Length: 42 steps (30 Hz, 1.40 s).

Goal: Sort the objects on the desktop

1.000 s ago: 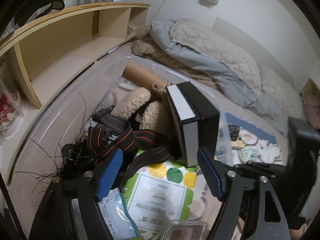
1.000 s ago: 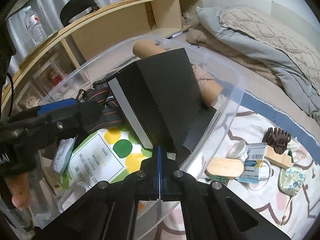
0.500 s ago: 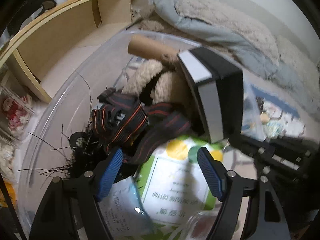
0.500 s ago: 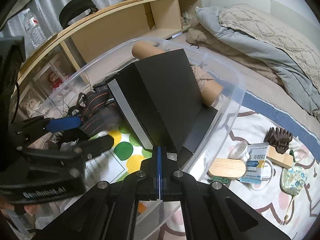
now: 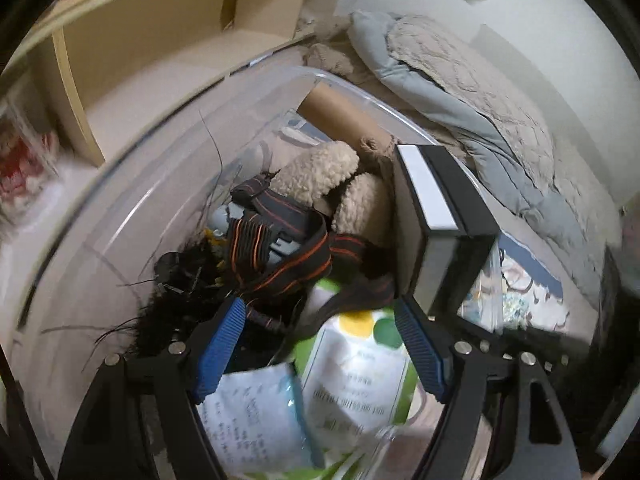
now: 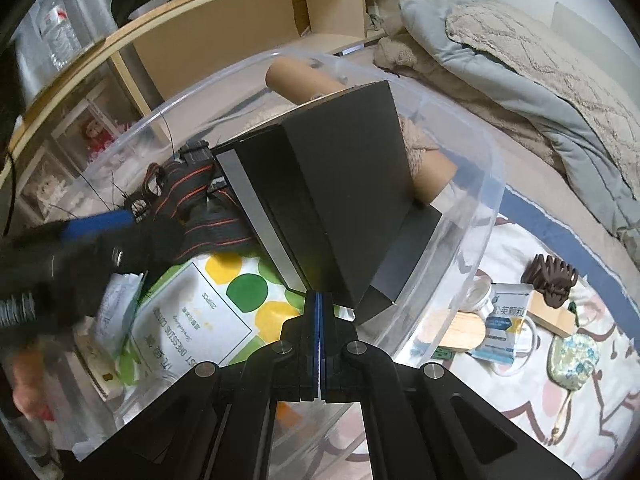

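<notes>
1. Desktop objects were seen piled in a clear plastic bin on the bed: a black box, a striped strap, a dotted wipes pack.
2. Left tongs were held spread above the strap and pack, with nothing pinched.
3. Right tongs were pressed together, empty, just before the box.
4. More items were left on the bed beside the bin.

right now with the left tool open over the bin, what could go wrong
The left tool hangs open over tangled straps and black bristles; closing may snag them rather than one item. The black box leans on the bin's rim, so pulling the straps may tip it.
</notes>
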Available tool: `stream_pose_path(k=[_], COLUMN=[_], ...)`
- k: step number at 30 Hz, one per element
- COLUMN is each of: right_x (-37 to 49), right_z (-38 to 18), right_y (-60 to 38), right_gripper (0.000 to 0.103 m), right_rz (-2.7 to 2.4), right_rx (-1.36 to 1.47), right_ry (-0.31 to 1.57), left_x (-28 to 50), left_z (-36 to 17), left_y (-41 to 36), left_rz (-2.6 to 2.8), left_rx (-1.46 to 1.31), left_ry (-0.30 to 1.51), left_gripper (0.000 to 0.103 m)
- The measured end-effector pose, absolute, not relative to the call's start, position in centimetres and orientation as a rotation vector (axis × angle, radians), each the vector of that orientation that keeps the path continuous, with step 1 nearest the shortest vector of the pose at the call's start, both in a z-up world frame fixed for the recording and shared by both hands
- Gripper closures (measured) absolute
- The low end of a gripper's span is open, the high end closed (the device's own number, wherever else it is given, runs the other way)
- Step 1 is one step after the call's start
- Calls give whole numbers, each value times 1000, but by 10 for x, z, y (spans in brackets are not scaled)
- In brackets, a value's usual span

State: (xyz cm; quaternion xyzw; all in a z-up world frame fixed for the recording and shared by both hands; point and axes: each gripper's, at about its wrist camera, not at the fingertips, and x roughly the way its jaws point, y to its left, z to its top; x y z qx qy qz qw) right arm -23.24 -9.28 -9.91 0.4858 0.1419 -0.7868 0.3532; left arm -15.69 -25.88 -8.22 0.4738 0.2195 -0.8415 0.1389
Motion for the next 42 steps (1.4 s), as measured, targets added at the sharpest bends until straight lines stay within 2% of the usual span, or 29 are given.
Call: stream_pose_path(k=[4,14,17,22,30,37,42], right_x=[-231,-224,-229,-241,-239,-231,-240], right_z=[-99,-98,-99,-103,-100,-99,-101], right_y=[-94,-94,-93,-87,-86,-105,-128], right_gripper=[103,103,103,103,103,103,103], right_rz=[-2037,-1993,-2005,-2014,-1977,-1976,-2022], right_rx=[1275,1347,1379,1401,1385,1352,1368], right_ry=[399,353,284,130,49,97,202], left_x=[-174,-193,-197,-206,-197,-169,-153], left_z=[-92,-102,-101,-91,-80,-57,-40], left_y=[-248,-244,-244,-239,-251,-270,-281], left_rz=[-2424,-2430,-2433,-2454,-2508,-2584,-2629], left_rx=[1444,1492,1513,1499,1467,1337,1245], left_ry=[583,673,733,727,814,829,817], left_gripper=[26,26,26,26,26,26,26])
